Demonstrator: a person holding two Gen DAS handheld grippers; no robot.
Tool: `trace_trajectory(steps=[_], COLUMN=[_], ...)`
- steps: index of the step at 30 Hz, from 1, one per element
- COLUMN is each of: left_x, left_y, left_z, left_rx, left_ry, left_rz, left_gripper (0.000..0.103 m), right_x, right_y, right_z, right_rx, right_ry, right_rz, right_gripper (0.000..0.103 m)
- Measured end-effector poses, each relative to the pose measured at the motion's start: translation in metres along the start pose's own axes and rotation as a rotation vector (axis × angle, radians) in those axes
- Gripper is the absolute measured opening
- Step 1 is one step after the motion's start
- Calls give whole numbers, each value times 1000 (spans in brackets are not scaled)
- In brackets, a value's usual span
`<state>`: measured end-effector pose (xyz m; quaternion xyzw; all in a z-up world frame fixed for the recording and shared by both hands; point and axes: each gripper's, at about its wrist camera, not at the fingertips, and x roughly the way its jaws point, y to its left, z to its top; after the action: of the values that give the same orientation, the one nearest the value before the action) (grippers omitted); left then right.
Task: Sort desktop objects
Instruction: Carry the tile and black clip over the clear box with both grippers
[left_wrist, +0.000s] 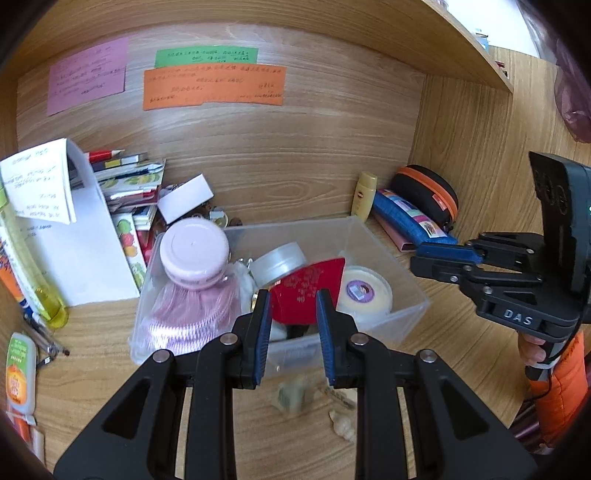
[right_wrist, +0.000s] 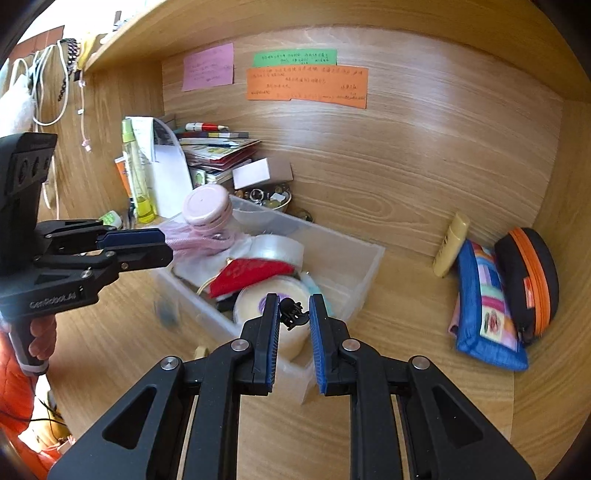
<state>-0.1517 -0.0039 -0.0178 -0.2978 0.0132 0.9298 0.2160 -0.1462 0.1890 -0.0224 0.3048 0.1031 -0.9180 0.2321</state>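
Small black claw hair clip (right_wrist: 293, 314) sits pinched in my right gripper (right_wrist: 293, 315) above the clear plastic bin (right_wrist: 369, 266); shallow hold, could drop. Left gripper (left_wrist: 291, 314) near-shut, empty.

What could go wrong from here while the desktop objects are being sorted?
The small black claw clip sits near the tips of the right gripper and could slip out. The left gripper hangs close to the pink-capped bottle in the crowded clear plastic box and might knock it.

The wooden desk (left_wrist: 424, 343) bears a clear bin (left_wrist: 399, 314) at centre. Right — a blue pouch (left_wrist: 406, 218); lower centre — a seashell (left_wrist: 341, 424).
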Motion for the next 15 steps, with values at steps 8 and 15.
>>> trace_trajectory(steps=[8,15], left_x=[15,1], left_y=[12,7], left_z=[4,-19], left_rx=[-17,21], left_ry=[27,65], left_rz=[-28,-56], left_gripper=[24,24], right_x=[26,29], right_y=[-10,-12], right_z=[13,10], right_rx=[34,39], right_ry=[31,37], right_rz=[5,5], right_gripper=[14,14])
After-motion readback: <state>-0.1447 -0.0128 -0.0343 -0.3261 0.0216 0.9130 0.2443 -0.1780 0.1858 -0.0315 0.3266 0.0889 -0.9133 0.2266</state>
